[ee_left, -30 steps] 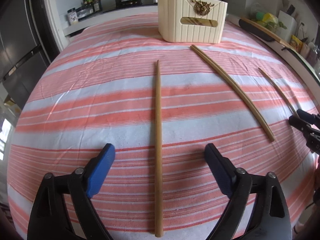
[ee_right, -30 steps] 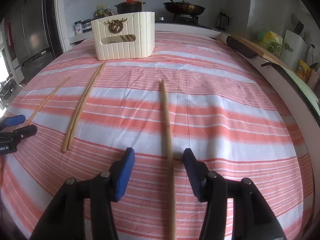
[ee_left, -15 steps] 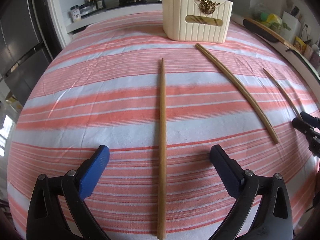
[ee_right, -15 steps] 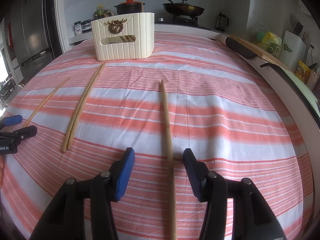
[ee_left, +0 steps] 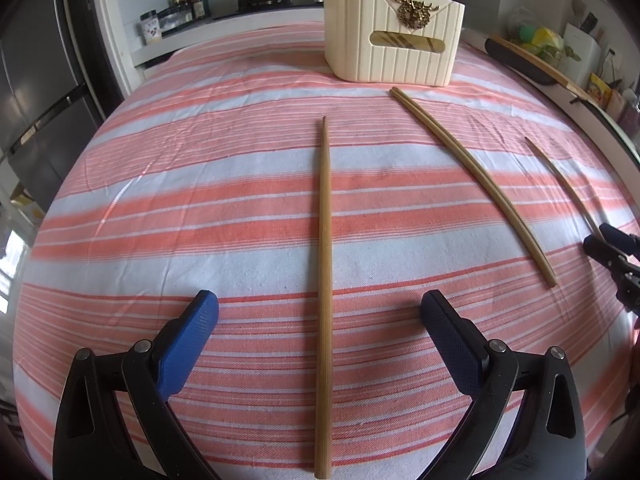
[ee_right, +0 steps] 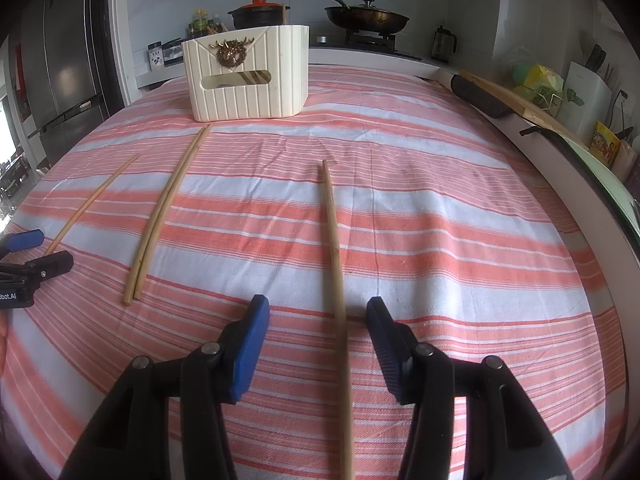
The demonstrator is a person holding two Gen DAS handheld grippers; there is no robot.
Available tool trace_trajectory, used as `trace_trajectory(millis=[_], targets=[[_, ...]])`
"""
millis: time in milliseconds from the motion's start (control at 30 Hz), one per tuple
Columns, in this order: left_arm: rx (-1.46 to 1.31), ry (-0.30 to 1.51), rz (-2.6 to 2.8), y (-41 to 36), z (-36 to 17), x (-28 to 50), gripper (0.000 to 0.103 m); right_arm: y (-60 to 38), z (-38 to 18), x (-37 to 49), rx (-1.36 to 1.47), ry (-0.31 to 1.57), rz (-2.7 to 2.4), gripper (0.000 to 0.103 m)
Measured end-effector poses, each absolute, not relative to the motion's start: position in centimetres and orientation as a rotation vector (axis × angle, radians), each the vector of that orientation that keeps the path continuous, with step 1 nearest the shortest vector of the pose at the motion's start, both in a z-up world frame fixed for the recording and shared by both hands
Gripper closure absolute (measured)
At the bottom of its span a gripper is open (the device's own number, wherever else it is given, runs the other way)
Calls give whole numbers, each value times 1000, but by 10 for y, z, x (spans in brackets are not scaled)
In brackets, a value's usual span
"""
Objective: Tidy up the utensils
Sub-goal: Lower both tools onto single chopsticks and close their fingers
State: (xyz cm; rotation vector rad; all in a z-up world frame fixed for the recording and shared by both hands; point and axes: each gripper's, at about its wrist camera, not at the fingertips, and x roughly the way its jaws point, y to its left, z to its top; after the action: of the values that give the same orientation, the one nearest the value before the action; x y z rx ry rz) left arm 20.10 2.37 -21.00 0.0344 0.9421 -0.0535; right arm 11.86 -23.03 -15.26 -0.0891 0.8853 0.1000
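Below the left gripper (ee_left: 319, 314), its blue-padded jaws spread wide, a single brown chopstick (ee_left: 325, 280) lay lengthwise on the pink-and-white striped cloth (ee_left: 160, 208), running between the two pads without touching either. Its narrow tip pointed away toward the cream ribbed holder (ee_left: 392, 52), which stood at the far end of the cloth with a gold ornament on its front and a slot below it; a few stick ends poked up behind its rim. To the right of that chopstick a pair of chopsticks (ee_left: 472, 180) lay side by side, touching, slanting from just beside the holder's base out toward the right. Further right again a thinner chopstick (ee_left: 560, 180) ended near the tips of the right gripper (ee_left: 608, 240) at the edge of that view.

From the right wrist camera, the right gripper (ee_right: 318, 316) was partly parted, and the thin pale chopstick (ee_right: 336, 260) lay between its pads, clear of both. The pair (ee_right: 164, 216) lay to the left of it, and the left gripper (ee_right: 36, 250) sat at the left border, with the brown chopstick (ee_right: 92, 200) reaching in between its tips. The holder (ee_right: 248, 76) stood beyond them. Behind the cloth a counter (ee_right: 360, 58) carried a dark pan (ee_right: 366, 18), a pot with a red lid (ee_right: 258, 14) and some jars
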Motion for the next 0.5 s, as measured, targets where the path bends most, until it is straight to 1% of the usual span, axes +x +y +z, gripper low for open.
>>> trace_trajectory(millis=[300, 500], targets=[[32, 941, -60, 24, -210, 200, 2, -230, -153, 119, -90, 885, 100, 51], [40, 955, -174, 19, -206, 198, 2, -229, -151, 117, -86, 890, 94, 51]])
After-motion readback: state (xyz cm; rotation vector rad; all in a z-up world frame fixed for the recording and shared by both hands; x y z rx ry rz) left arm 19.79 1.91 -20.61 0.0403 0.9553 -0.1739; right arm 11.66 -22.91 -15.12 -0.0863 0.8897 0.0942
